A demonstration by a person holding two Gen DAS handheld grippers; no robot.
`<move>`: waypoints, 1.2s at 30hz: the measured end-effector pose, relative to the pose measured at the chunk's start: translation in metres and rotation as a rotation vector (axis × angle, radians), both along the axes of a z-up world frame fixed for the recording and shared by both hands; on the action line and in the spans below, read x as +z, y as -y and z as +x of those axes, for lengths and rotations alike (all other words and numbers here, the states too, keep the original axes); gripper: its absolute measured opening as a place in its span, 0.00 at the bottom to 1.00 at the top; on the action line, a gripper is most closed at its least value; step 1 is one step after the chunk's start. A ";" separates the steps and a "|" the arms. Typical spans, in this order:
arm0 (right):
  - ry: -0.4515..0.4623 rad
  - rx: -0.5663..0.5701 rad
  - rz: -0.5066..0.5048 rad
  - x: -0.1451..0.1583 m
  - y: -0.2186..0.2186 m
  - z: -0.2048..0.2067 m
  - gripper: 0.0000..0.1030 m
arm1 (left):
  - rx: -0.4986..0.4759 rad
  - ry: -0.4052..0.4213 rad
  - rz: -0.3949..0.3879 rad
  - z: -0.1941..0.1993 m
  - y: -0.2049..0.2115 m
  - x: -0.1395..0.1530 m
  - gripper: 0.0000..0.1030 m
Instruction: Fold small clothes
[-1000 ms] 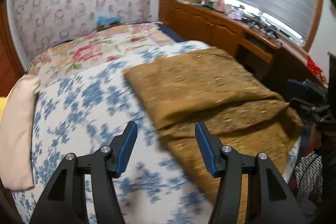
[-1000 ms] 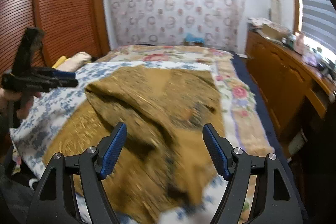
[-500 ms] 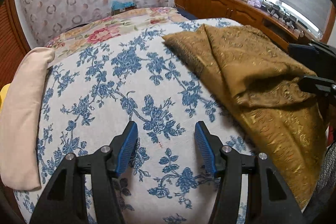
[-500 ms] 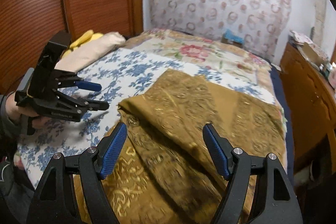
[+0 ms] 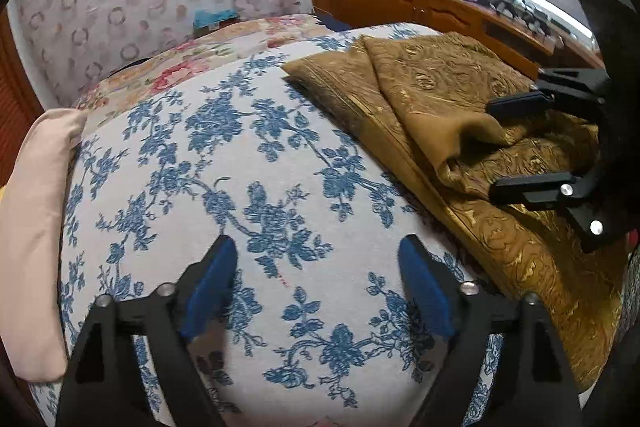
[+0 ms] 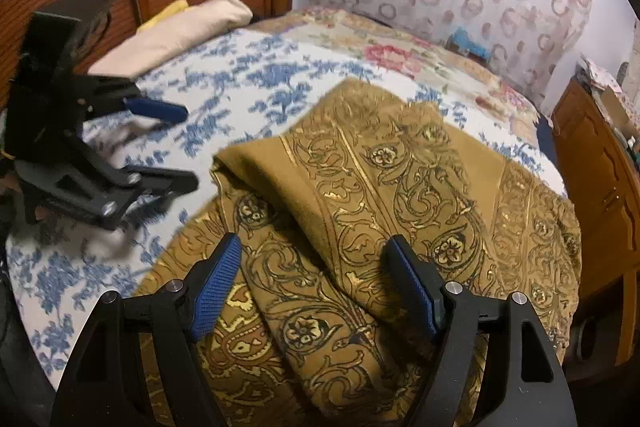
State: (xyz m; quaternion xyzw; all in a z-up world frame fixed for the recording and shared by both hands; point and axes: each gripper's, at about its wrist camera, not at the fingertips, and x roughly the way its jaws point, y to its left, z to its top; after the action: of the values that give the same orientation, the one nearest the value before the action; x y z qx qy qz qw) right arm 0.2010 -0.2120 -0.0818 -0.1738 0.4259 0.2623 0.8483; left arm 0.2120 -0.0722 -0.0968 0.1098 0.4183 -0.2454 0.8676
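Left gripper lower over bedspread.

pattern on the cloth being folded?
Golden-brown cloth with gold and dark scrollwork and floral medallions; clearest in the right wrist view.

We saw a bed spread with a white cover printed in blue flowers, and beyond it, toward the wall, a second cover with red and pink blooms. On the blue-flowered cover lay a gold-brown patterned cloth — partly folded over itself, one layer doubled on top. A cream pillow rested along the bed's edge by the wooden wardrobe — something yellow just behind it.
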 end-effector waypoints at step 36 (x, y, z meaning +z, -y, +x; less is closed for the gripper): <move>0.117 -0.416 -0.005 0.050 0.182 0.094 0.10 | 0.074 0.062 -0.204 0.016 0.015 0.042 0.91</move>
State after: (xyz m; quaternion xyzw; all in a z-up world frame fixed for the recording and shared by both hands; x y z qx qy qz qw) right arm 0.2954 -0.3943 -0.0319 -0.0990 0.4034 0.0699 0.9070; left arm 0.2282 -0.0871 -0.0544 0.0129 0.3680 -0.2512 0.8952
